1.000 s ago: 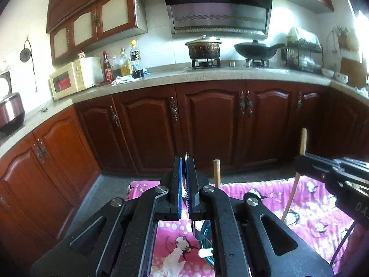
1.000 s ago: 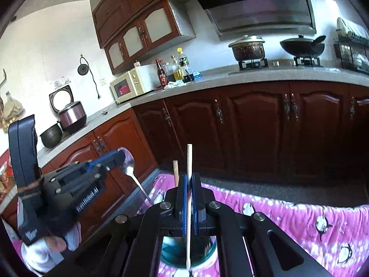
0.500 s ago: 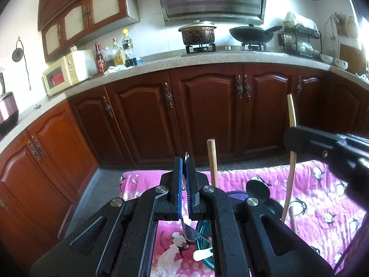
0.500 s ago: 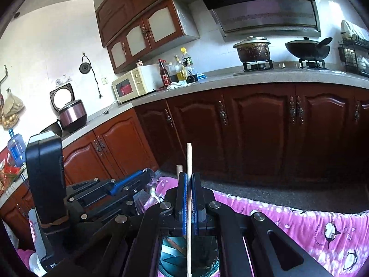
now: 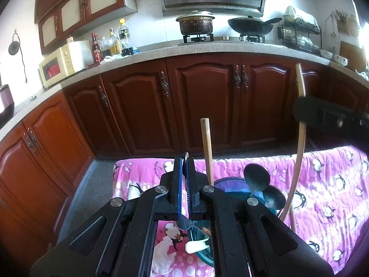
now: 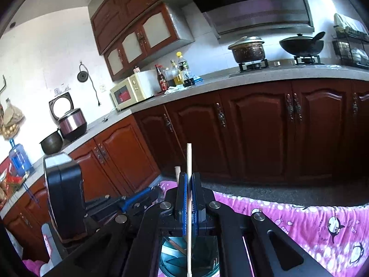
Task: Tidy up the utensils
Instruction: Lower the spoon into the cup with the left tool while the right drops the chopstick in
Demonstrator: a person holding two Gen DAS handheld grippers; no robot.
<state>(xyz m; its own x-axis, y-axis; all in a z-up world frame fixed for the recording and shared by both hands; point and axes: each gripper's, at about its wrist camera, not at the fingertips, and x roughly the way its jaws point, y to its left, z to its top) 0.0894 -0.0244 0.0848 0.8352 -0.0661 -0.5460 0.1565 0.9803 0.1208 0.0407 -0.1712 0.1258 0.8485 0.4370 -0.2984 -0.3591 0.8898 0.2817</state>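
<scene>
My left gripper (image 5: 183,170) is shut on a metal spoon (image 5: 184,222) whose handle runs down between the blue pads toward a teal holder cup (image 5: 233,190). A wooden handle (image 5: 206,147) and two dark spoon bowls (image 5: 257,177) stick up from the cup. My right gripper (image 6: 189,184) is shut on a pale wooden chopstick (image 6: 189,161), held upright over the same teal cup (image 6: 170,254). In the left wrist view the right gripper (image 5: 322,115) holds that chopstick (image 5: 299,152) at the right, its lower end by the cup. The left gripper (image 6: 129,204) shows at the lower left of the right wrist view.
The cup stands on a pink penguin-print cloth (image 5: 327,175) over a table. Dark wooden cabinets (image 5: 203,101) and a stone counter (image 5: 207,46) with pot, wok, bottles and microwave lie beyond. A white item (image 5: 196,245) lies by the cup.
Both grippers have come lower and closer to the teal cup. The spoon and the chopstick now reach down nearer to it. Both stay shut.
</scene>
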